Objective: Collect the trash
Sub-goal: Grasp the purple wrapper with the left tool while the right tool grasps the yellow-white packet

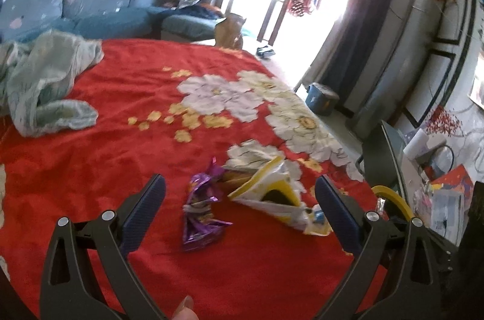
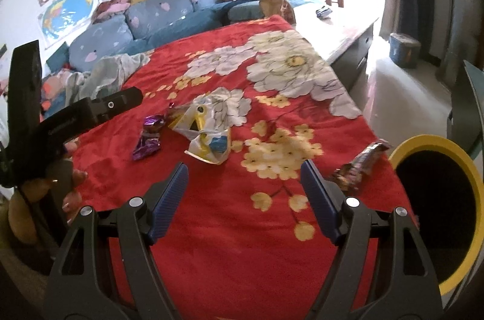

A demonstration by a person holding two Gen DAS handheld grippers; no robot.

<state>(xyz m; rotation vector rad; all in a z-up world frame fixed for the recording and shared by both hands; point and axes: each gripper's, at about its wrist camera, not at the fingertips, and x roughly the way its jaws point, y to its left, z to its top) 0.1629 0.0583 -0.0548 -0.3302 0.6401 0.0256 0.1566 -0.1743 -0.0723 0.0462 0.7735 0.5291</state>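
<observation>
A crumpled purple foil wrapper (image 1: 202,211) lies on the red flowered blanket (image 1: 127,156), right in front of my open left gripper (image 1: 240,189). A white and yellow snack bag (image 1: 278,196) lies beside it, to the right. In the right wrist view the purple wrapper (image 2: 148,136) and the snack bag (image 2: 205,126) lie ahead and left of my open, empty right gripper (image 2: 244,173). A brown wrapper (image 2: 360,164) lies at the blanket's right edge, next to a bin with a yellow rim (image 2: 472,183). The left gripper (image 2: 121,102) is seen from the side.
A grey-green cloth (image 1: 45,84) lies bunched at the blanket's left. A blue sofa (image 1: 75,8) stands behind. The bin's yellow rim (image 1: 393,196) shows at the right edge. A blue box (image 1: 322,99) sits on the floor by the bright window.
</observation>
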